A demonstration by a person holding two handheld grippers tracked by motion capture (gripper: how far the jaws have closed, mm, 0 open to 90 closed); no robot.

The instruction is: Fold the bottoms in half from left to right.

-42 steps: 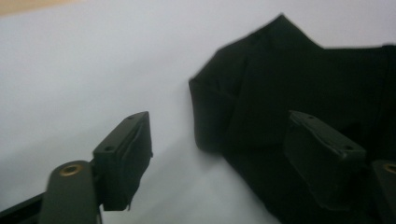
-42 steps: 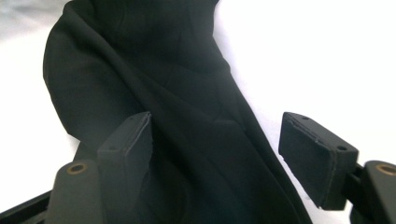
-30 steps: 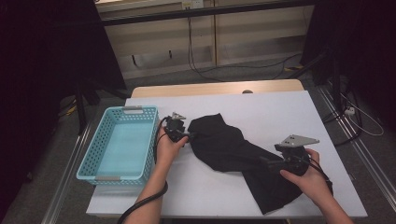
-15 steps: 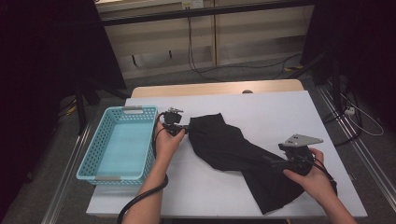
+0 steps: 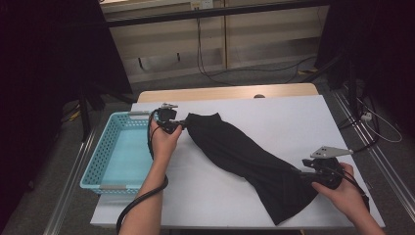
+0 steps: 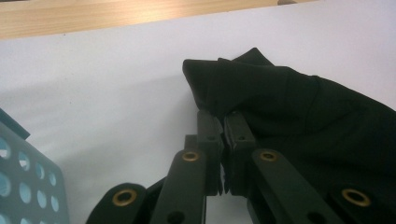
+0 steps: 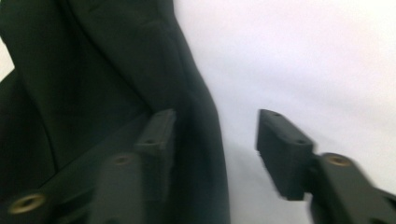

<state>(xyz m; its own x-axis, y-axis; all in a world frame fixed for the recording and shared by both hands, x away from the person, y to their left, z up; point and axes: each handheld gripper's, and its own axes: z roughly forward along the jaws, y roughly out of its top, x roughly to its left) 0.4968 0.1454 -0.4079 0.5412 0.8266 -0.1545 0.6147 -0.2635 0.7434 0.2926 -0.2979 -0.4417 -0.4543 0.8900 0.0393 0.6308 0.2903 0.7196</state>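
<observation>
A long black garment (image 5: pixel 244 156) lies diagonally across the white table (image 5: pixel 293 117). My left gripper (image 5: pixel 182 125) is at its far left end, and in the left gripper view this gripper (image 6: pixel 223 122) is shut on a fold of the black cloth (image 6: pixel 289 102). My right gripper (image 5: pixel 306 175) is at the garment's near right end. In the right gripper view its jaws (image 7: pixel 215 135) have just been closing. The cloth's edge (image 7: pixel 93 70) lies between them, one finger over the fabric and the other still clear of it above bare table.
A light blue plastic basket (image 5: pixel 93 171) stands at the table's left edge, close beside my left hand, and its perforated wall (image 6: pixel 23 177) appears in the left gripper view. A wooden strip (image 5: pixel 220 93) borders the table's far side. Cables trail on the floor beyond.
The left gripper has shut on the garment's end and moved up and away from me. The right gripper has shifted a little right along the cloth, and its jaws have narrowed.
</observation>
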